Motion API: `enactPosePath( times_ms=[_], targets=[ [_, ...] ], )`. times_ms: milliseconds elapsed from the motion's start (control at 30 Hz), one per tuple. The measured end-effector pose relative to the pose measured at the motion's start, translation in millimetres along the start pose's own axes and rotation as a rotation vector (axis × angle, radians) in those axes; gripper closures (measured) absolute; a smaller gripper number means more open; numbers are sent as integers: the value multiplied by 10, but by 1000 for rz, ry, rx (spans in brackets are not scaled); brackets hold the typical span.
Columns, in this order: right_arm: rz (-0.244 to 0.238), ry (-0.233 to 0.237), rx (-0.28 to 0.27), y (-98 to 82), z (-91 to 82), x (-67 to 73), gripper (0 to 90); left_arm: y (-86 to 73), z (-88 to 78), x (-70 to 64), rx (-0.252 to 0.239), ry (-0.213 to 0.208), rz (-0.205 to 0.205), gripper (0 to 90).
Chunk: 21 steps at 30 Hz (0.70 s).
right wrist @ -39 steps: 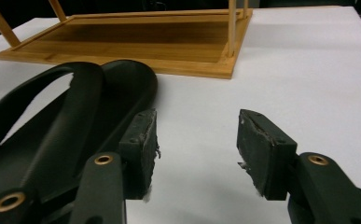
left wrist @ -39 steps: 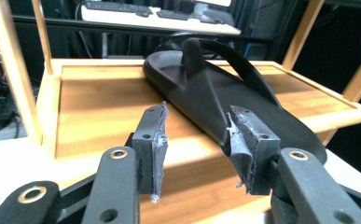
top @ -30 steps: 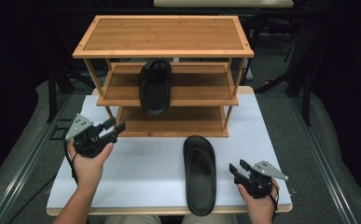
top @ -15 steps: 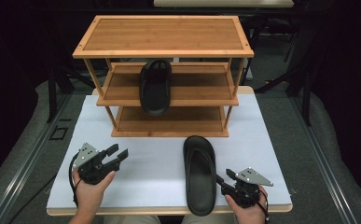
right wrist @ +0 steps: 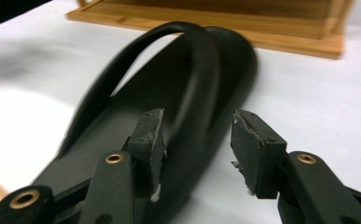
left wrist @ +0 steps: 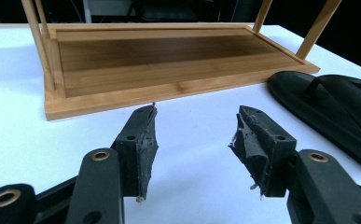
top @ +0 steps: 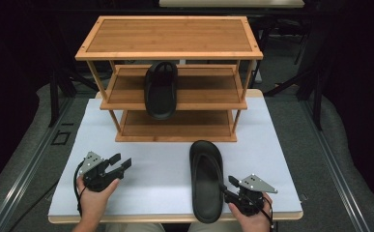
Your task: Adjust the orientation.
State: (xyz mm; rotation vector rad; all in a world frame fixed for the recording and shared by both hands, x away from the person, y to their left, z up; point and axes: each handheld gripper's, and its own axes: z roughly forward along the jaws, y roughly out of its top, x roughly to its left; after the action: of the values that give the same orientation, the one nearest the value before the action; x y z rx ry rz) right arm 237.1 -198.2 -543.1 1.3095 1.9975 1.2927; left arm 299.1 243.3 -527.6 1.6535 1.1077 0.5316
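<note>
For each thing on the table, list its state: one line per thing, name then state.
Sandal on the table: lying flat, sole down, ungripped.
Sandal on the rack: resting on the middle shelf.
Rack: upright, top and bottom shelves bare.
Left gripper: open, holding nothing.
Right gripper: open, at the sandal's heel edge.

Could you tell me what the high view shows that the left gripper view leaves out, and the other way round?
High view: the whole three-tier wooden shoe rack, a black flip-flop on its middle shelf, the right gripper at the heel of a second flip-flop on the white table.

Left gripper view: the torn, worn pads of the left gripper, close up, nothing between its open jaws.

Both: the rack's bottom shelf, the table, the second flip-flop.
</note>
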Motion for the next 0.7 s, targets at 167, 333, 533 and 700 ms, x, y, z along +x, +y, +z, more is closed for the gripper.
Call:
enactPosePath(
  times_ms=[167, 333, 533, 700],
  targets=[
    [-41, 6, 47, -6, 80, 83, 597, -6, -15, 25, -5, 0, -8, 468],
    [-34, 16, 66, -6, 112, 64, 695, -10, -38, 50, -8, 7, -17, 469],
    [-48, -32, 63, 45, 156, 23, 759, -14, -25, 61, 0, 3, -24, 469],
    [-48, -40, 51, 85, 222, -67, 787, -19, -10, 59, 3, -2, -21, 470]
  ],
)
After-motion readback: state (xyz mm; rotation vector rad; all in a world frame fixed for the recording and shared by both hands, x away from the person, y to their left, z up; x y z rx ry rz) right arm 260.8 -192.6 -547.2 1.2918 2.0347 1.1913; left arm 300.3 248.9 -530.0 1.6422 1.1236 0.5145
